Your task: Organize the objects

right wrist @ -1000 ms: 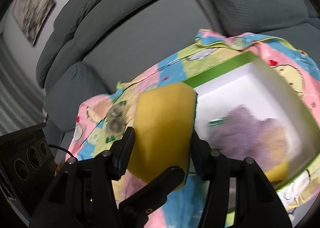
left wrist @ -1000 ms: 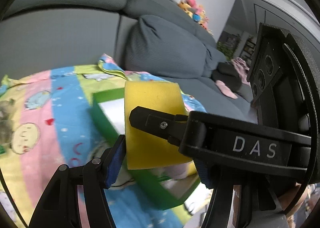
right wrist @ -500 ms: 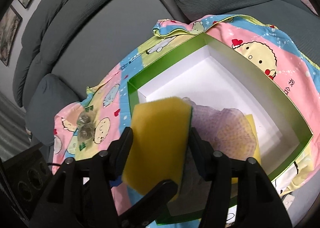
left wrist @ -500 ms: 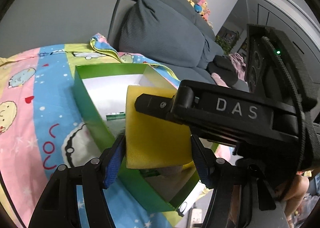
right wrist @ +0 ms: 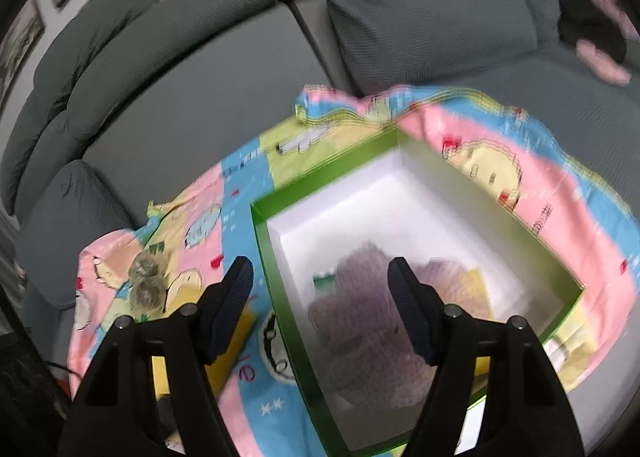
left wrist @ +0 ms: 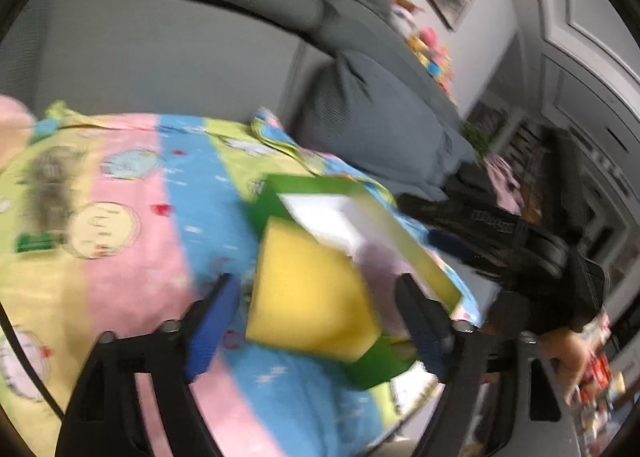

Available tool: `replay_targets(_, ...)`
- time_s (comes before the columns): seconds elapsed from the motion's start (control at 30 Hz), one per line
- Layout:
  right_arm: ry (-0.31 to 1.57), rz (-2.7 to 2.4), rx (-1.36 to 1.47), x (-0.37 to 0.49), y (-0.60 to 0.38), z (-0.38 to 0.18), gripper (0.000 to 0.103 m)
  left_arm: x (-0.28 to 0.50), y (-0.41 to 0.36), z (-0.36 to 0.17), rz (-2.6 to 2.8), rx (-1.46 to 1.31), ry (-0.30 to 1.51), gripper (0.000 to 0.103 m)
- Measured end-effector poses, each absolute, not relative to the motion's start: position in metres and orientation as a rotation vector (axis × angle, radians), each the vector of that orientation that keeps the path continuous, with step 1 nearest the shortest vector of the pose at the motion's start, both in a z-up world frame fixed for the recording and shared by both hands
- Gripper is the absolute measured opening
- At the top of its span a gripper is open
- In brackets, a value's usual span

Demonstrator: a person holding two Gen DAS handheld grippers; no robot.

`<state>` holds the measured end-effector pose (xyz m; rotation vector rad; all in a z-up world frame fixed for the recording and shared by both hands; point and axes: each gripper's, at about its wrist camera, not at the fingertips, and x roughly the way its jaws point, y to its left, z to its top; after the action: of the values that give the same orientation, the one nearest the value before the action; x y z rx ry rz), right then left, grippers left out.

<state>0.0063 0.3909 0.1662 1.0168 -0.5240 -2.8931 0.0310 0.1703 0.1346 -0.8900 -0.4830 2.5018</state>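
While both your tongs, left and right, are opening empty, the yellow sponge tips over the green box wall (half in), two scourers left.

Right gripper: jaws opening, nothing between the pads; blue-padded fingers frame the near corner of the box.
Box: green walls, white inside, open top, on the blanket.
Box contents: purple mesh item at the near end; a yellow piece shows behind it.
Blanket: pink, blue and yellow cartoon print, spread on the grey sofa.
Sponge: yellow, partly hidden behind the left finger, outside the box.
Image: motion-blurred.
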Motion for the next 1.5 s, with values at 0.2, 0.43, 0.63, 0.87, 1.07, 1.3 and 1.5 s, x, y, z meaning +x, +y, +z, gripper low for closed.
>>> replay_targets(0.2, -0.434, -2.843, 0.806, 0.022, 0.35, 0.187, 0.092, 0.037, 0.105, 0.107, 2.776, -0.979, -0.503, 0.084)
replay_targets(0.43, -0.271, -2.711, 0.809, 0.009, 0.276, 0.165, 0.102, 0.022, 0.08, 0.054, 2.917, -1.18, -0.375, 0.084)
replay_targets(0.63, -0.077, -2.647, 0.949, -0.01, 0.23, 0.133, 0.102, 0.02, 0.074, 0.039, 2.915, -1.227, -0.359, 0.084)
replay_targets(0.87, -0.12, -2.573, 1.121, -0.025, 0.22, 0.113, 0.102, 0.02, 0.049, 0.031, 2.898, -1.251, -0.525, 0.084)
replay_targets(1.07, -0.115, -2.537, 1.213, -0.021, 0.233, 0.118, 0.102, 0.028, 0.043, 0.037, 2.84, -1.209, -0.645, 0.084)
replay_targets(1.3, -0.043, -2.471, 1.409, -0.019, 0.242, 0.096, 0.102, 0.028, 0.051, 0.036, 2.816, -1.2, -0.636, 0.084)
replay_targets(1.5, 0.011, -2.417, 1.551, -0.025, 0.245, 0.064, 0.099, 0.025, 0.049, 0.029, 2.84, -1.225, -0.638, 0.084)
